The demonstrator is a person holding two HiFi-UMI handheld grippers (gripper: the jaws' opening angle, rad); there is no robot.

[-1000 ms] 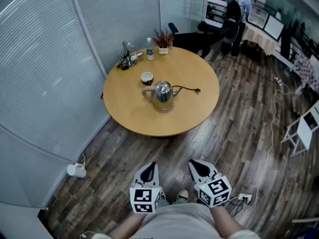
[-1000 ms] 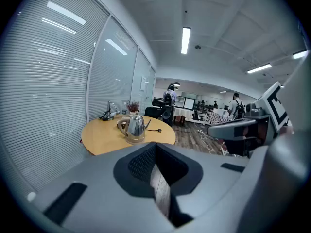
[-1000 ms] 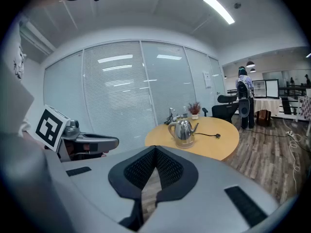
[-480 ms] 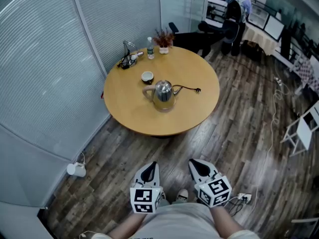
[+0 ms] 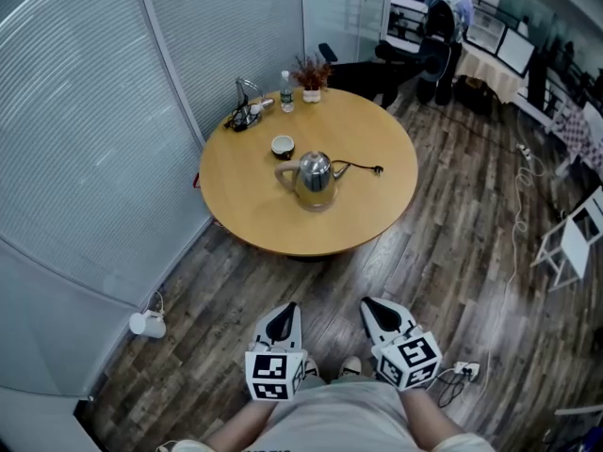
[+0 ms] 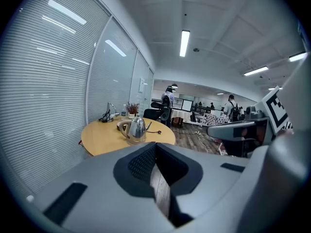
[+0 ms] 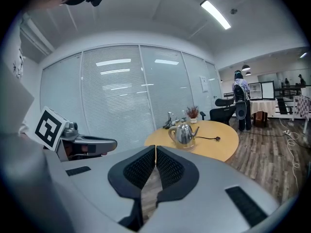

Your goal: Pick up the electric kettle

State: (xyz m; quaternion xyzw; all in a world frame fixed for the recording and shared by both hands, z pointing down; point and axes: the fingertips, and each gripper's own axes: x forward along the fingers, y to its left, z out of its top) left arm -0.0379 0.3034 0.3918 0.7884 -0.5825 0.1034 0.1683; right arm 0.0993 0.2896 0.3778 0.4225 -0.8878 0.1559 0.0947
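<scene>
A shiny steel electric kettle with a pale handle stands on its base near the middle of a round wooden table; its black cord and plug trail to the right. The kettle also shows far ahead in the left gripper view, and the kettle in the right gripper view. My left gripper and right gripper are held low near my body, well short of the table. Both are shut with nothing between the jaws.
A cup sits behind the kettle. A bottle, a potted plant and a cable tangle line the table's far edge. Blinds cover glass walls on the left. A person stands by desks beyond. Cables lie on the wood floor.
The whole head view has drifted slightly; the table and kettle sit a touch further right and lower. Both grippers stay in place and remain shut.
</scene>
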